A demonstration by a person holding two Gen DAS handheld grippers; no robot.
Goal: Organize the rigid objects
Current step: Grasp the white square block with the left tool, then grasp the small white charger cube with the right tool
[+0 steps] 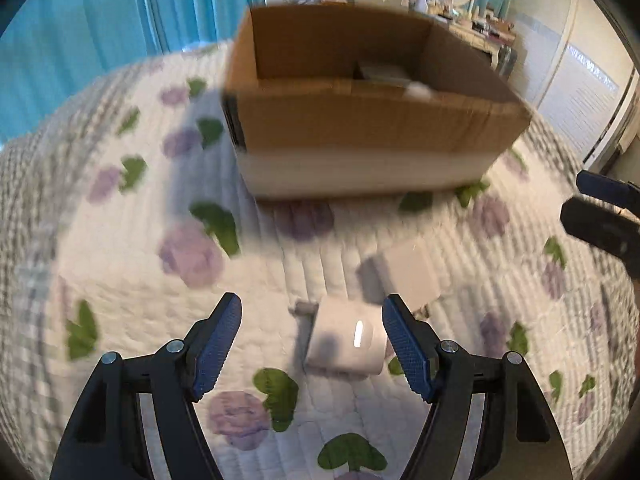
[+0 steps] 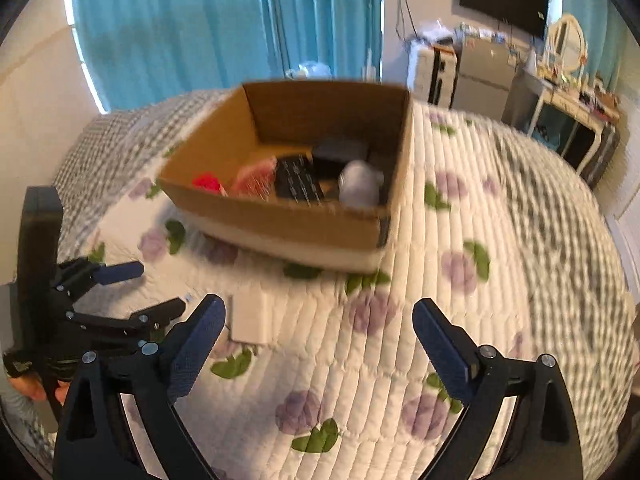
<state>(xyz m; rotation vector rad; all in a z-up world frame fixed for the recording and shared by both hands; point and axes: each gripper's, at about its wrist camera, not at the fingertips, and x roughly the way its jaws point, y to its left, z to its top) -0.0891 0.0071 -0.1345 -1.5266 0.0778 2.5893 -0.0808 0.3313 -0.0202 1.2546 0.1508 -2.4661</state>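
An open cardboard box (image 1: 360, 120) stands on the flowered quilt; in the right wrist view the box (image 2: 288, 216) holds a red item (image 2: 206, 182), a pink item (image 2: 258, 178), a black flat item (image 2: 298, 180) and a grey lump (image 2: 360, 184). My left gripper (image 1: 312, 312) is open, its jaws on either side of a small white box (image 1: 346, 340) lying on the quilt. A flat white box (image 1: 408, 272) lies just beyond it, and shows in the right wrist view (image 2: 250, 318). My right gripper (image 2: 318, 312) is open and empty above the quilt.
The left gripper shows at the left of the right wrist view (image 2: 132, 292); the right gripper's fingers (image 1: 600, 208) show at the right edge of the left wrist view. Teal curtains (image 2: 224, 20) and a cluttered dresser (image 2: 560, 92) stand beyond the bed.
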